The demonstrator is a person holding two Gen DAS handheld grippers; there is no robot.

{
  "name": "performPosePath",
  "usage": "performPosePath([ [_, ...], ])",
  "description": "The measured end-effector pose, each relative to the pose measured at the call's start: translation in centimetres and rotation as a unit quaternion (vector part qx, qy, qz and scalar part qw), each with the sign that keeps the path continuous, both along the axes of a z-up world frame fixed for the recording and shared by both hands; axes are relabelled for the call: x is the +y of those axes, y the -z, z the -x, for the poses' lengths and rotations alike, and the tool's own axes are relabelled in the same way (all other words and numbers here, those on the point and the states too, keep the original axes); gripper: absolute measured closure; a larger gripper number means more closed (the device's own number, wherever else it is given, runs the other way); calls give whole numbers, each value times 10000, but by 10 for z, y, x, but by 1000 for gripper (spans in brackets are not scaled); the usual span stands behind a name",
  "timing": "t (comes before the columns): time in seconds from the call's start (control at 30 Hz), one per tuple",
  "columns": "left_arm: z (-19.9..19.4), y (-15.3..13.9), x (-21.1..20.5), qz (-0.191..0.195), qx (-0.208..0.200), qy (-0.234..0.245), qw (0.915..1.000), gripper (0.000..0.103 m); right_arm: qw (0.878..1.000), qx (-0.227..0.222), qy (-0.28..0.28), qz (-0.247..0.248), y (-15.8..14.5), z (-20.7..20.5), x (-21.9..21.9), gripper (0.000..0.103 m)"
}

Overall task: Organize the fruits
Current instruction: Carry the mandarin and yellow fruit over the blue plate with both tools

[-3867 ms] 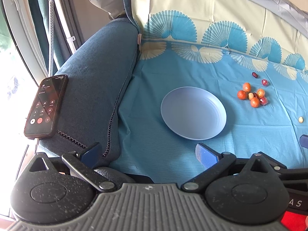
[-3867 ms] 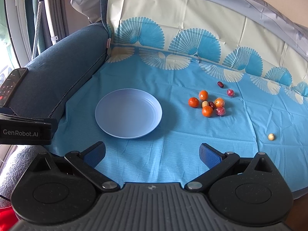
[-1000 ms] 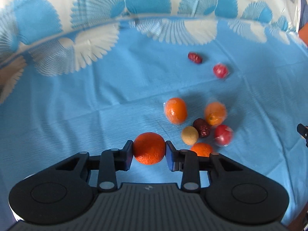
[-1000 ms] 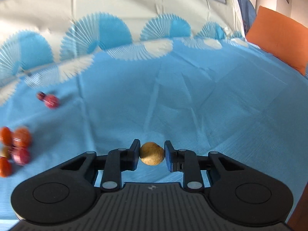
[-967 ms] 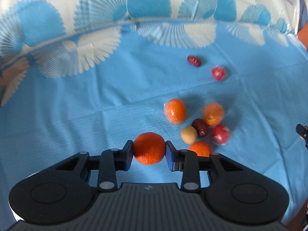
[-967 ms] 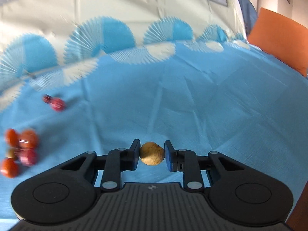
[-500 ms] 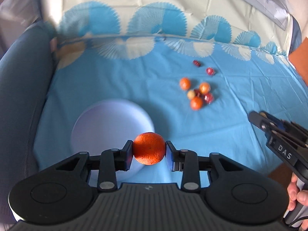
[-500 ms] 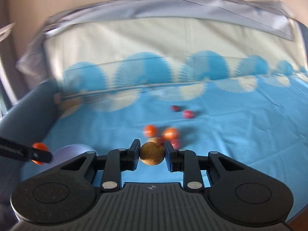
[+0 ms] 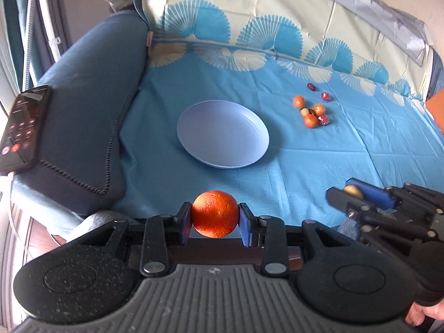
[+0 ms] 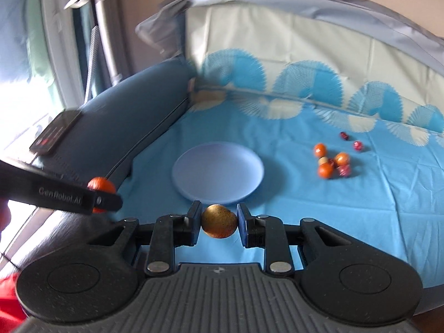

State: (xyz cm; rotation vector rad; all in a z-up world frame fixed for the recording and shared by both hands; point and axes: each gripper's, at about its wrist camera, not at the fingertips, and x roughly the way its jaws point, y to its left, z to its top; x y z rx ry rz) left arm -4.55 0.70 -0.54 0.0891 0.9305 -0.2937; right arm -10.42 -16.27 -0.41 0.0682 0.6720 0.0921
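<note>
An orange [image 9: 215, 213] sits low in the middle of the left wrist view, pinched from both sides by the left gripper [image 9: 215, 222], whose jaws are closed to the fruit's width. A small tan-brown fruit [image 10: 219, 224] is squeezed the same way in the right gripper [image 10: 219, 226], low at the centre of the right wrist view (it looks like a longan, though I cannot be sure).

Just beyond both, in the middle of each view, a pale blue plate [image 9: 194, 127] lies bare on a blue cloth [image 9: 319, 161]. To the right of the plate, well apart from it, a cluster of loose fruits [image 9: 312, 112] waits on the cloth. A phone [image 9: 20, 130] rests on a dark sofa arm [image 9: 88, 88] at the left edge.

This looks like the carrying step: both fruits are lifted and near the plate's closer edge, not yet over it. Next, each gripper likely needs to reach over the plate, lower, and open gently so the round fruit does not roll off.
</note>
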Motion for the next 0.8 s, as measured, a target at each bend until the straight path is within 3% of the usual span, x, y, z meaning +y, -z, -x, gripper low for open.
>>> performPosePath([
  [0.27, 14, -17, 11, 222, -316, -39, 9992, 64, 9993, -148, -141, 321, -18, 15, 22, 75],
  [0.8, 9, -18, 20, 350, -315, -133, 9988, 64, 9992, -115, -99, 371, -18, 15, 20, 75],
])
